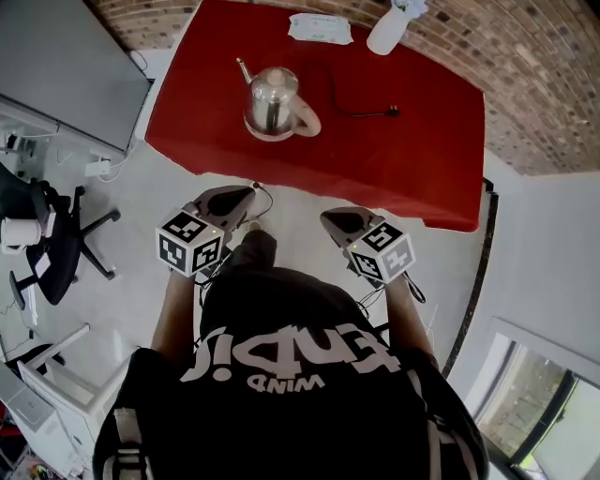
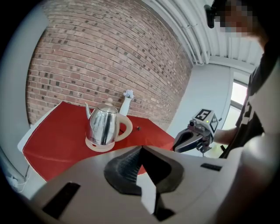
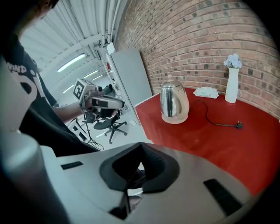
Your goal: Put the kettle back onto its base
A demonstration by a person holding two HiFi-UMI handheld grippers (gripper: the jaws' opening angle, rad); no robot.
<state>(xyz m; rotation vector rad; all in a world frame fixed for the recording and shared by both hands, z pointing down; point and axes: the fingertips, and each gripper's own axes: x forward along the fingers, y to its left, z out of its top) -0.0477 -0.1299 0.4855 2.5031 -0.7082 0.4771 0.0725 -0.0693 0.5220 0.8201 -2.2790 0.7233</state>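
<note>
A steel kettle with a cream handle stands upright on its round cream base on the red table. It also shows in the left gripper view as the kettle and in the right gripper view as the kettle. Both grippers hang over the floor in front of the table, well short of the kettle. My left gripper has its jaws together and holds nothing. Shut and empty too is my right gripper, which points toward the table's near edge.
A black power cord with plug lies on the cloth right of the kettle. A white vase and a packet of wipes sit at the far edge. An office chair and a grey cabinet stand to the left.
</note>
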